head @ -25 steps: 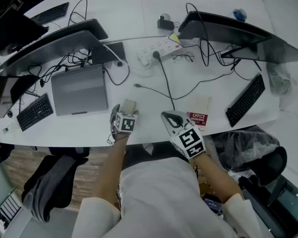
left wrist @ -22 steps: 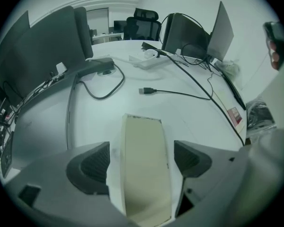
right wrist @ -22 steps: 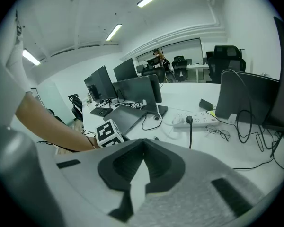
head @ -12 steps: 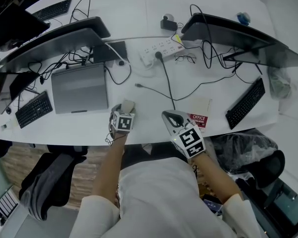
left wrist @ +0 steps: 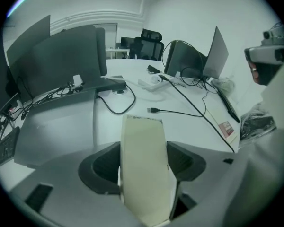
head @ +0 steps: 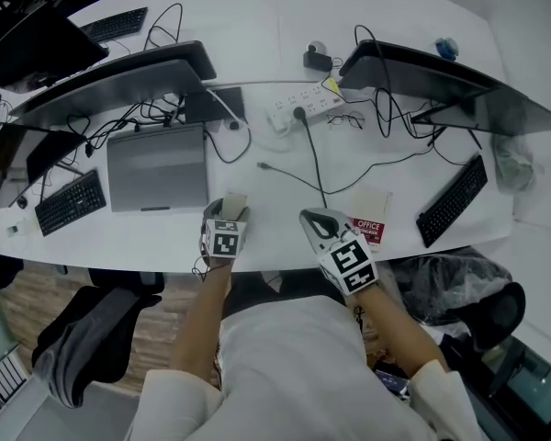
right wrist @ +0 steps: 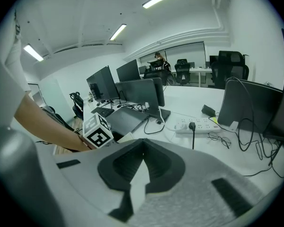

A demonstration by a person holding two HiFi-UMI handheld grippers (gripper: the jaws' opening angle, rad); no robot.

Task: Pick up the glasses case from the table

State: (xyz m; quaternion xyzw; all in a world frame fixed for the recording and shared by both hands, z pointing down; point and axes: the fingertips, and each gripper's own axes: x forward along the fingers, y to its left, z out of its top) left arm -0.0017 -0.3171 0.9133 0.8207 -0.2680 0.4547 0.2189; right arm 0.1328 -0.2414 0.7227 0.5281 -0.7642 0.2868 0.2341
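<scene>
Since its jaws have just been closing, our L gripper (head: 230,211) pinches the cream glasses case (left wrist: 144,164), lower centre by the table (head: 156,232) edge; R gripper (head: 314,219), jaws together, empty, sits clear.

Cream-coloured, flat, oblong glasses case (left wrist: 143,164), smooth and matte, squared off at the far end with a slightly scuffed rim. Closed. Clamped by both long sides between the dark jaws of the left gripper (head: 230,211), which have just been closing on it. Sticking out lengthwise beyond the jaws, slanting down toward the white table (head: 266,228). Placed just inside the table's near edge, about midway along. Touching the top or clear of it: cannot tell.
</scene>
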